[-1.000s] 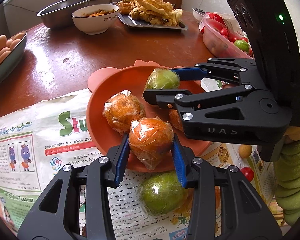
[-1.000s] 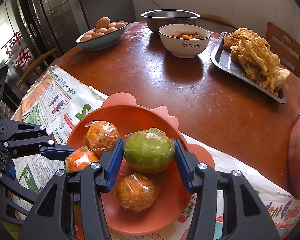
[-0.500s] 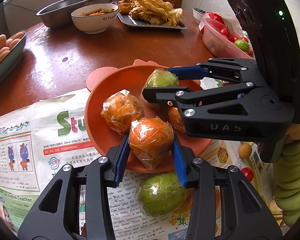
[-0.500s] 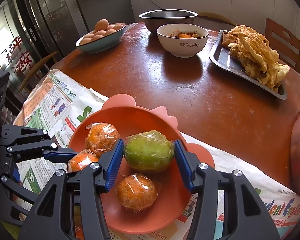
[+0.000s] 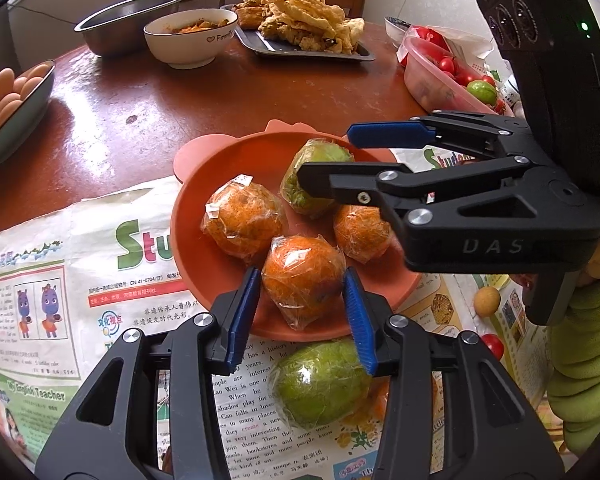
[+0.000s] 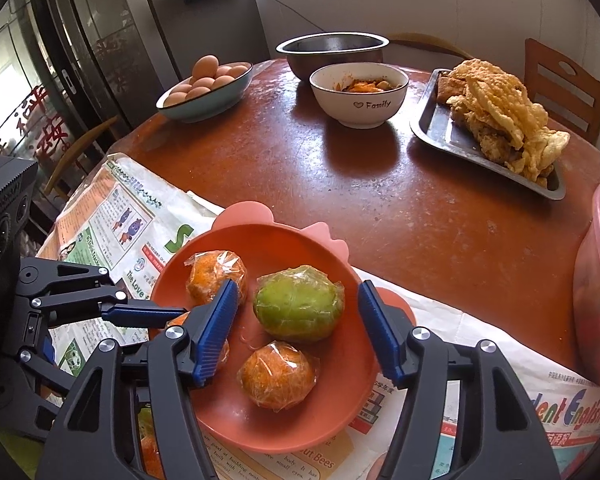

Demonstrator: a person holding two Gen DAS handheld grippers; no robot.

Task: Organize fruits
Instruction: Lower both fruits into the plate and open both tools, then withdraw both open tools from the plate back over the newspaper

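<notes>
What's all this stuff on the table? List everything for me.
wrapped oranges: three, orange, in plate
wrapped green fruit: one, in plate
second green fruit: one, on newspaper
plate: one, salmon, on newspaper
newspaper: near edge
eggs: brown, in bowl
Family bowl: white
steel bowl: far side
tray of fried food: grey
tomato box: pink
left gripper: opening around orange
right gripper: opening around green fruit

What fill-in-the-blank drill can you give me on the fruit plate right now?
1. The wrapped green fruit between the right claw pads lies on the ____ plate.
2. That plate holds ____ wrapped orange fruits.
3. A second green fruit lies off the plate on the ____.
4. The eggs sit in a ____.

Missing words: orange; three; newspaper; bowl
</notes>
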